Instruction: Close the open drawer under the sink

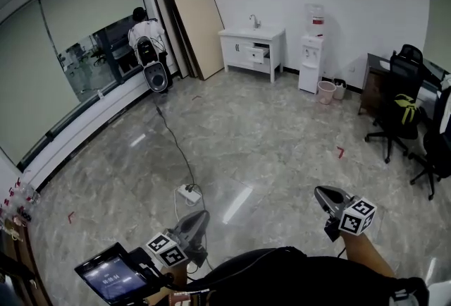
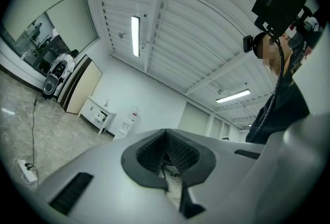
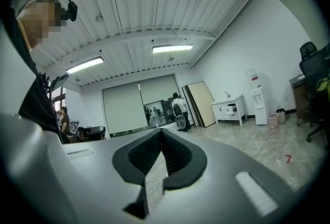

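Observation:
A white sink cabinet (image 1: 252, 51) stands against the far wall, and its upper right drawer (image 1: 258, 54) is pulled out. It is also small and distant in the left gripper view (image 2: 98, 112) and the right gripper view (image 3: 230, 109). My left gripper (image 1: 194, 223) hangs low at the bottom left, far from the cabinet, with its jaws together and nothing between them (image 2: 166, 131). My right gripper (image 1: 330, 197) is at the bottom right, just as far away, also shut and empty (image 3: 161, 131).
A water dispenser (image 1: 312, 61) and a pink bin (image 1: 325, 92) stand right of the cabinet. Boards (image 1: 194, 26) lean on the wall at its left, near a speaker (image 1: 156, 75) and a person (image 1: 144, 33). Office chairs (image 1: 400, 103) stand at the right. A power strip (image 1: 189, 192) and its cable lie on the floor.

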A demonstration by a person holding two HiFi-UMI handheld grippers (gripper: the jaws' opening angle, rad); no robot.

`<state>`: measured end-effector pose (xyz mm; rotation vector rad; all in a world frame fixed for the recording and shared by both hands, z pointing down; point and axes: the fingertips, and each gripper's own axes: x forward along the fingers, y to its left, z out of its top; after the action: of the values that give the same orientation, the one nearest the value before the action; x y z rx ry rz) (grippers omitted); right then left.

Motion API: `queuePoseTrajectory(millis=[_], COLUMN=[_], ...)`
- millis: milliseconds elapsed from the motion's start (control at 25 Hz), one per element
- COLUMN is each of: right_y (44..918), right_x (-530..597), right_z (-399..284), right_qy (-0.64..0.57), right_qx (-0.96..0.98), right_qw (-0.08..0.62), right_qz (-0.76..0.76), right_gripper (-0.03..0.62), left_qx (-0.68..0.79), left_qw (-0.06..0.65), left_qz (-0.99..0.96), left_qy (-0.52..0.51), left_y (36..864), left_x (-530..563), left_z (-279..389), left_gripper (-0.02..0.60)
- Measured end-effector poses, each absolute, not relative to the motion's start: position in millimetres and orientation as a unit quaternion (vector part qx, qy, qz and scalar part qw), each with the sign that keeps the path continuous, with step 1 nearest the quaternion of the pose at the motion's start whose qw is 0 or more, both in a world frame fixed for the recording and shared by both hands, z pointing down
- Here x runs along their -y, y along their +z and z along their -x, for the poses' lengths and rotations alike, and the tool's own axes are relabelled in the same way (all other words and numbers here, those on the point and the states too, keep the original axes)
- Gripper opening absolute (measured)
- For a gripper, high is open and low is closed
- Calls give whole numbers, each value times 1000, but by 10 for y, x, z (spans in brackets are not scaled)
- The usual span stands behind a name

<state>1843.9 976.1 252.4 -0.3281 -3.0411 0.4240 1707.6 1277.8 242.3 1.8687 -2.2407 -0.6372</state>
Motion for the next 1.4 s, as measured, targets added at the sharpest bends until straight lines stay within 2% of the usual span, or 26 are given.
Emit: queuePoseTrajectory(millis=[120, 720, 1400], right_y=[2501, 2159, 2324], right_x=[-9793, -10616, -10719], right_z=[-18224, -16103, -14724], right_qy=[126, 112, 117], right_qx=[987, 991, 980], right_qw=[26, 22, 52], right_qz=[94, 75, 151], right_gripper=[2, 2, 2], left_qx=[739, 727, 774], left_qw=[77, 78, 97], left_qz=[-632, -644, -580], left_qy=[-220, -224, -233], left_y=[2485, 2283, 2520], left_x=[-12793, -13533, -13808], left_z=[-16789, -14593, -13723], left_gripper=[0, 0, 0])
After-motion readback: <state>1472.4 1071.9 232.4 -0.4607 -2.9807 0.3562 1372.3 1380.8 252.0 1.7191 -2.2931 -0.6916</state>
